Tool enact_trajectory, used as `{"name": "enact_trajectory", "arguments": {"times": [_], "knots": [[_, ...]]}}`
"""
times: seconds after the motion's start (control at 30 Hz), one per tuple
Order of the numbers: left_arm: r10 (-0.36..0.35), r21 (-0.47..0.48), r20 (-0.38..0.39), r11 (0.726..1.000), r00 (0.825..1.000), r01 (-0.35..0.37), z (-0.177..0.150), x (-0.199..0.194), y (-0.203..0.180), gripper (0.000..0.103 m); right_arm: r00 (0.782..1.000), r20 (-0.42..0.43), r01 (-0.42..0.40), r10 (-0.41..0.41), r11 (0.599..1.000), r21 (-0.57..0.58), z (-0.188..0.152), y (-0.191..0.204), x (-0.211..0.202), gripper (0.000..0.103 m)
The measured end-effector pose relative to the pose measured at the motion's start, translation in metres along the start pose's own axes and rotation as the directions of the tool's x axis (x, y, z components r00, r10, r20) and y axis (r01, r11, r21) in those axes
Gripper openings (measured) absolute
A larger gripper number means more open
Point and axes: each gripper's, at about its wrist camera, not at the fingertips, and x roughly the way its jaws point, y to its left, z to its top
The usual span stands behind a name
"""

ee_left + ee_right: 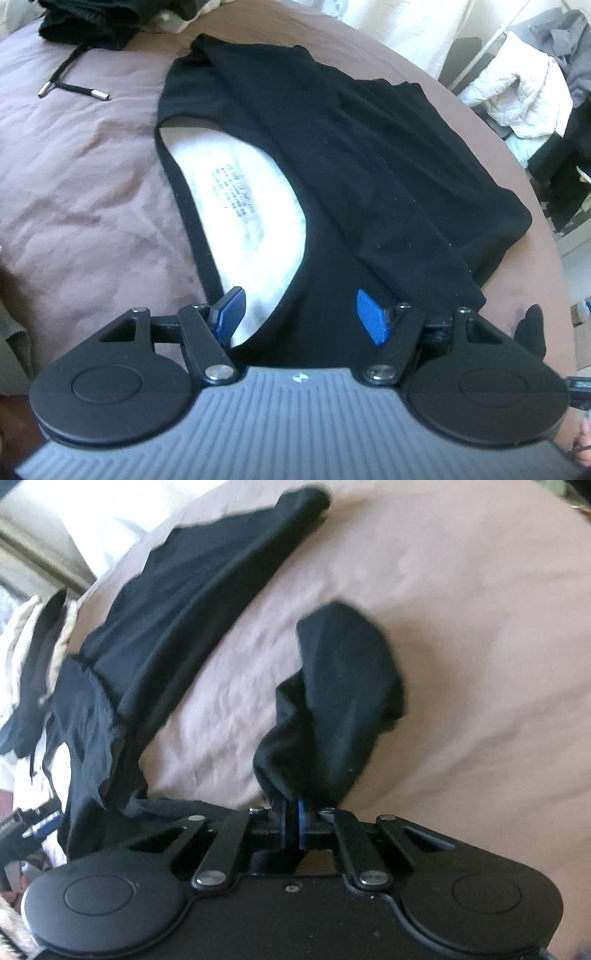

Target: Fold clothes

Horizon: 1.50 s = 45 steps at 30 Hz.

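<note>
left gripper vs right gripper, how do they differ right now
The left gripper stands open, its blue pads apart over the black shirt, pinching nothing; the right gripper is shut on a bunch of black cloth. The left gripper's body is grey and ribbed, the right gripper's is black. Both have blue pads, point down at the mauve bedcover, and are at dark fabric.

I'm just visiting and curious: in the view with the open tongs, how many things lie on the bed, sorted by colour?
Black: 2, the shirt laid out in the middle, and the bundle with a drawstring at the far corner.
White: 1, the cloth showing inside the shirt's neck opening.
Total: 3, all on the mauve bedcover.
</note>
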Motion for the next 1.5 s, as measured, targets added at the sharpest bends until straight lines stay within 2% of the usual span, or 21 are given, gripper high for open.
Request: {"name": "enact_trajectory", "arguments": {"times": [0.13,0.23,0.33,0.4,0.47,0.6,0.67,0.73,0.83,0.9,0.97,1.0,1.07,1.1,1.13,1.17,1.23,1.27,1.3,1.4,1.5], "knots": [[-0.081,-0.087,-0.007,0.993,0.997,0.080,-0.003,-0.008,0.014,0.066,0.990,0.128,-0.039,0.051,0.994,-0.100,0.000,0.011,-0.063,0.007],[-0.076,-0.087,0.044,0.993,0.996,0.079,-0.004,-0.015,0.019,0.066,0.970,0.209,-0.074,0.123,0.971,-0.228,-0.008,0.039,-0.090,0.007],[-0.132,-0.107,0.085,0.984,0.988,0.141,-0.002,-0.024,0.021,0.066,0.969,0.181,-0.089,0.167,0.923,-0.373,-0.017,0.069,-0.098,0.007],[-0.172,-0.105,0.100,0.978,0.980,0.182,-0.001,-0.029,0.021,0.066,0.974,0.159,-0.075,0.161,0.893,-0.443,-0.028,0.084,-0.101,0.007],[-0.163,-0.095,0.112,0.980,0.980,0.173,-0.001,-0.031,0.020,0.066,0.970,0.187,-0.051,0.158,0.877,-0.479,-0.031,0.092,-0.108,0.007],[-0.156,-0.110,0.109,0.980,0.982,0.168,-0.002,-0.027,0.024,0.066,0.932,0.326,0.054,0.157,0.831,-0.554,-0.021,0.118,-0.127,0.007],[-0.183,-0.110,0.116,0.974,0.976,0.196,0.000,-0.026,0.025,0.066,0.895,0.390,0.086,0.218,0.771,-0.631,-0.004,0.140,-0.139,0.007],[-0.196,-0.079,0.148,0.975,0.969,0.209,0.002,-0.027,0.024,0.066,0.855,0.419,0.107,0.304,0.688,-0.717,0.011,0.170,-0.135,0.007],[-0.217,-0.011,0.219,0.974,0.951,0.224,0.006,-0.034,0.024,0.066,0.816,0.368,0.065,0.445,0.562,-0.825,0.029,0.223,-0.102,0.007],[-0.243,0.007,0.262,0.968,0.934,0.250,0.009,-0.040,0.029,0.066,0.803,0.317,0.016,0.505,0.513,-0.858,0.040,0.257,-0.066,0.006],[-0.254,-0.004,0.288,0.964,0.923,0.266,0.012,-0.040,0.037,0.066,0.810,0.291,0.008,0.509,0.487,-0.873,0.052,0.294,-0.018,0.007],[-0.250,-0.015,0.297,0.964,0.922,0.266,0.013,-0.039,0.041,0.066,0.821,0.282,0.003,0.497,0.489,-0.872,0.059,0.310,0.008,0.011],[-0.250,-0.039,0.301,0.961,0.920,0.274,0.015,-0.034,0.049,0.066,0.870,0.214,-0.058,0.445,0.522,-0.851,0.080,0.330,0.059,0.023],[-0.256,-0.055,0.294,0.957,0.921,0.284,0.015,-0.030,0.052,0.066,0.893,0.162,-0.109,0.420,0.551,-0.827,0.089,0.330,0.077,0.032],[-0.264,-0.073,0.287,0.952,0.921,0.296,0.015,-0.025,0.055,0.066,0.912,0.105,-0.164,0.397,0.585,-0.794,0.098,0.327,0.093,0.034],[-0.275,-0.092,0.276,0.946,0.921,0.310,0.014,-0.021,0.057,0.066,0.915,0.066,-0.210,0.398,0.610,-0.764,0.102,0.317,0.100,0.034],[-0.304,-0.112,0.249,0.934,0.920,0.339,0.014,-0.012,0.056,0.066,0.907,0.006,-0.295,0.422,0.646,-0.704,0.107,0.290,0.105,0.044],[-0.319,-0.109,0.236,0.930,0.918,0.351,0.014,-0.008,0.053,0.066,0.905,-0.007,-0.314,0.426,0.656,-0.687,0.107,0.275,0.104,0.054],[-0.334,-0.092,0.224,0.928,0.916,0.361,0.014,-0.004,0.046,0.066,0.907,-0.004,-0.311,0.420,0.667,-0.677,0.104,0.257,0.100,0.057],[-0.371,-0.015,0.180,0.925,0.911,0.379,0.011,0.006,0.023,0.066,0.916,-0.008,-0.313,0.402,0.699,-0.643,0.092,0.203,0.094,0.058],[-0.359,0.064,0.099,0.933,0.928,0.354,0.003,0.020,0.000,0.067,0.907,-0.074,-0.370,0.414,0.704,-0.607,0.085,0.157,0.091,0.058]]}}
